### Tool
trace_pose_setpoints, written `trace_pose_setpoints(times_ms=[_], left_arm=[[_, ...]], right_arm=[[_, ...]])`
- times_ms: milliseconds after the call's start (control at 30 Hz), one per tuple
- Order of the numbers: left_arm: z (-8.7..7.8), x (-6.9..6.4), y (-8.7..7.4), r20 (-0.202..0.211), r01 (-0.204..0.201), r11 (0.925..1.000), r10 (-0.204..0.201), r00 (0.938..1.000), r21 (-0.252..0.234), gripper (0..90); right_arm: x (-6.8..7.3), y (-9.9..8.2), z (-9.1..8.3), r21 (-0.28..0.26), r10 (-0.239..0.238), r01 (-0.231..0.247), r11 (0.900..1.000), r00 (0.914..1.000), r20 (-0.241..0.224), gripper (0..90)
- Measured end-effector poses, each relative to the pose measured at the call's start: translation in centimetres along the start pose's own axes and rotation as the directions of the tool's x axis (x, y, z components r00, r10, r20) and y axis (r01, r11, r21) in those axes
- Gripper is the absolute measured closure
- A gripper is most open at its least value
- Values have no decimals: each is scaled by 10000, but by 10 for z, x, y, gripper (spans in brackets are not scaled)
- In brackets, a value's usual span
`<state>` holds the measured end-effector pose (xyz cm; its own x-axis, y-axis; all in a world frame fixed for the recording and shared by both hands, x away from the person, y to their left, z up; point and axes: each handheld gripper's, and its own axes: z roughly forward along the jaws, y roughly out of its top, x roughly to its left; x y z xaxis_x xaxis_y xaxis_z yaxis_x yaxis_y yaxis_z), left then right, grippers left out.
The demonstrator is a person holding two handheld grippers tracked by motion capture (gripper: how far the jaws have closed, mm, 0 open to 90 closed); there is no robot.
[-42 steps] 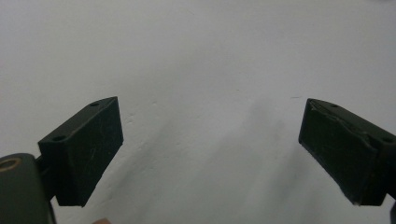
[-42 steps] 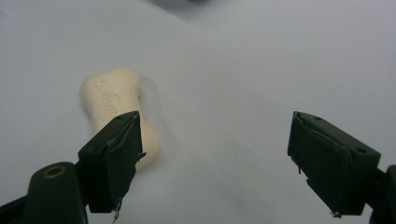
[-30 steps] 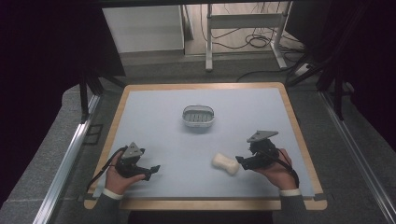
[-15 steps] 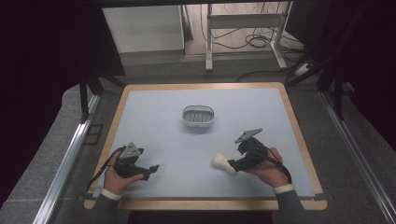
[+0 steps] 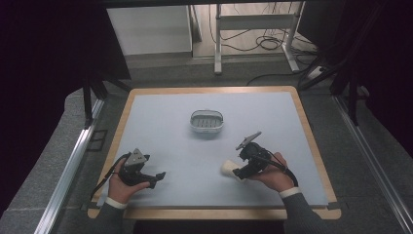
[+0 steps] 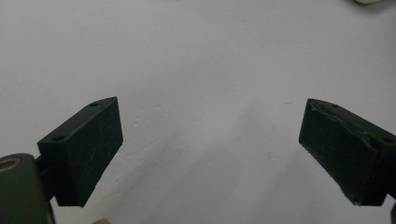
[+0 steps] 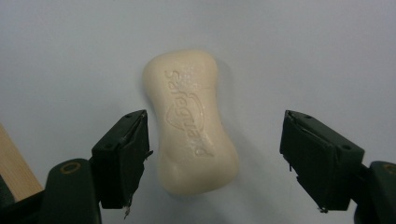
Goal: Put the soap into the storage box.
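Your left gripper (image 5: 158, 175) sits in your left hand (image 5: 122, 183) near the front left corner of the pale blue mat (image 5: 165, 131), low over the surface. Its jaws are spread wide, with bare mat between them in the left gripper view (image 6: 210, 135).

Toward the middle and farther back, the small oval grey soap dish with a slatted bottom (image 5: 206, 122) rests on the mat, well apart from both grippers.

To the right, the cream-coloured waisted bar of soap stamped "Safeguard" (image 7: 192, 123) lies flat on the mat near the front, just left of your right hand (image 5: 270, 173). Your right gripper (image 7: 215, 161) has its jaws wide apart, one on each side of the bar's near end. The left jaw is just beside the soap, the right one clearly apart from it. A strip of the wooden table edge (image 7: 14, 172) shows at that view's lower left.
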<state>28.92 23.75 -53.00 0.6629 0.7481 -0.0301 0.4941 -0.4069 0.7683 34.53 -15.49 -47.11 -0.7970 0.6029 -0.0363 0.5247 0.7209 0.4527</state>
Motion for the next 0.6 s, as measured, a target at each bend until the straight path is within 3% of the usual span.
trace_pose_setpoints(times_ms=[300, 600], left_arm=[[2, -1, 0, 37, -25, 10000, 24, 10000, 83, 67], [2, -1, 0, -35, -48, 9999, 49, 10000, 110, 67]], right_arm=[[5, 7, 10, 352, -241, 250, 9991, 9994, -253, 248], [9, 14, 25, 1199, -487, 536, 9913, 9979, -435, 275]])
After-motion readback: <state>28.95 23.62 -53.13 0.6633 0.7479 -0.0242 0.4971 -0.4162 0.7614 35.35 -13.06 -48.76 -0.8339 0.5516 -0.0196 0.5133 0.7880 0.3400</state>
